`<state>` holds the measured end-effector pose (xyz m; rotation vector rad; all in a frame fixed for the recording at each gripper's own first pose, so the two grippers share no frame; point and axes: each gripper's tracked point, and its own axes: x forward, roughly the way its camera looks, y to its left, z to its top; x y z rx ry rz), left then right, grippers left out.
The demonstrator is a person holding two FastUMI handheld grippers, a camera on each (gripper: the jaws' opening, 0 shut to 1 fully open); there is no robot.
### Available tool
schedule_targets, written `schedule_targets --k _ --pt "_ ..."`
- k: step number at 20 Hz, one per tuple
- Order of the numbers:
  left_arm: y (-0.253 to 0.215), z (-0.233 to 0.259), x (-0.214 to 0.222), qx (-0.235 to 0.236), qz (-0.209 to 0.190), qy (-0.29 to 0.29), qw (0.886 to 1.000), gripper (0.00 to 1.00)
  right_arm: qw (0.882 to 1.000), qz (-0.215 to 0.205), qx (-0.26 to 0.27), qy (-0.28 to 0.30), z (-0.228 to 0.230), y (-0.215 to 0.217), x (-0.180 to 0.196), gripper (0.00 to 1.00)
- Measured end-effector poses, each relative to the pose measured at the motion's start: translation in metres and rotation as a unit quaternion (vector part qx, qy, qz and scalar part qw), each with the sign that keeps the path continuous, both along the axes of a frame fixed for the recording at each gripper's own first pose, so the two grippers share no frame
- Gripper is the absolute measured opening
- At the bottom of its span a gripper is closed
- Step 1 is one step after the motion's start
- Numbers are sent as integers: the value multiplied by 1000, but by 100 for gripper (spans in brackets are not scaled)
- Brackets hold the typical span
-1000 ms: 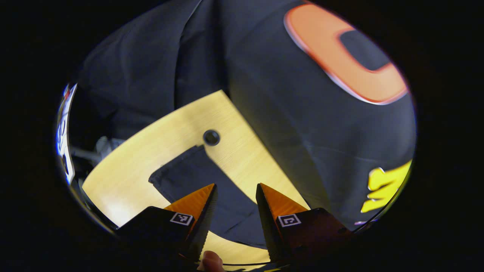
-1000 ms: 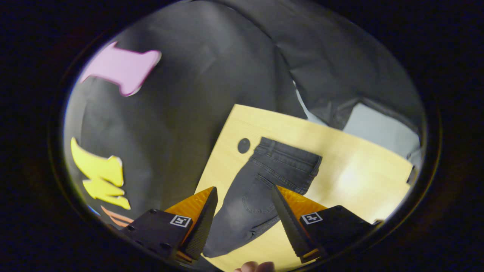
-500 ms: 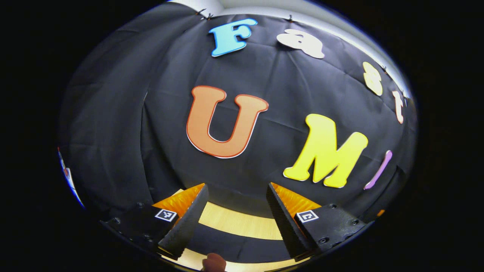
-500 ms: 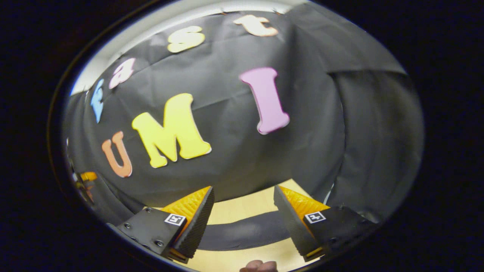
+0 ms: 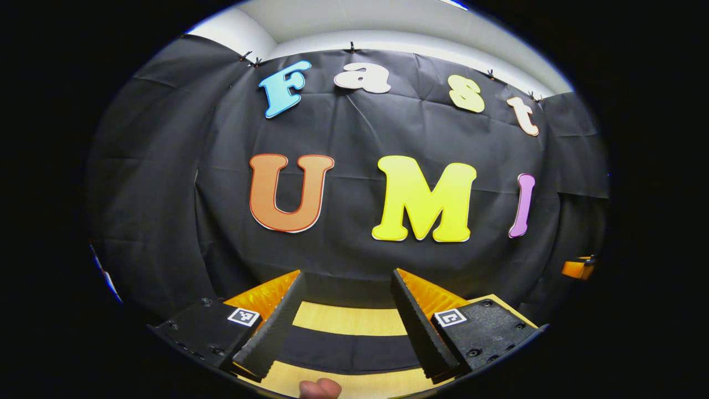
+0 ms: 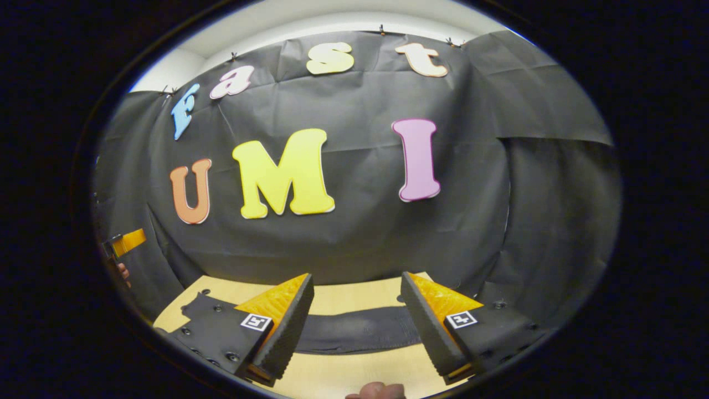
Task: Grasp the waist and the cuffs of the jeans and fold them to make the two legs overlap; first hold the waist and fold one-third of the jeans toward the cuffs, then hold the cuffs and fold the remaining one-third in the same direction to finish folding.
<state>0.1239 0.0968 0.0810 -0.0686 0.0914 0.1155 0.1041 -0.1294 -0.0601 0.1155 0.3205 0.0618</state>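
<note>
Dark grey jeans (image 5: 343, 349) lie flat on the wooden table (image 5: 349, 318) and show as a low, thin strip across the bottom of the left gripper view. My left gripper (image 5: 348, 272) is held level above them, open, with nothing between its fingers. In the right gripper view the jeans (image 6: 354, 332) stretch across the table (image 6: 354, 299) below my right gripper (image 6: 356, 276), which is open and holds nothing. Both grippers are apart from the cloth. The waist and cuffs are hard to tell apart at this flat angle.
The booth's black cloth wall stands just behind the table's far edge. The other gripper (image 5: 576, 269) shows at the far right of the left gripper view. In the right gripper view the other gripper (image 6: 127, 242) and a hand (image 6: 123, 271) sit at the far left.
Both views have swung up from looking down on the jeans to facing the wall. The jeans have dropped to a thin strip at the bottom. Both grippers have stayed open.
</note>
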Motion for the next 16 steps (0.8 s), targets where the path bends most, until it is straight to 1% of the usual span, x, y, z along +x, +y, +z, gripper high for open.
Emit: schedule_targets --k 1,2,3,4,5,7,10,13,14,15,16 --pt "-5 -5 0 -6 -4 4 1000 99 1000 2 -5 8 -8 -3 -4 93" --pt "-5 -13 -2 -8 0 12 1000 100 1000 3 -10 12 -15 -7 -6 100" --pt "-4 -19 -1 -11 6 19 1000 99 1000 -1 -14 17 -20 -14 -5 100" --pt "-9 -25 -3 -17 7 28 999 99 1000 -4 -13 24 -28 -21 -4 93" --pt "-12 -32 -3 -25 10 35 999 99 999 -8 -12 32 -38 -29 -2 98" --pt "-19 -41 -7 -26 12 48 998 99 998 -21 -7 52 -62 -49 7 98" --pt "-29 -52 -8 -13 11 66 998 99 994 -54 6 94 -118 -89 24 98" --pt "-35 -64 -13 -22 19 85 996 99 984 -91 44 143 -188 -127 50 98" --pt "-39 -70 -14 -27 21 97 995 99 981 -102 50 156 -211 -137 60 100" --pt "-41 -78 -16 -29 23 109 993 99 977 -115 54 170 -237 -151 70 98" --pt "-43 -85 -19 -27 25 120 992 99 974 -124 61 181 -258 -161 80 99"
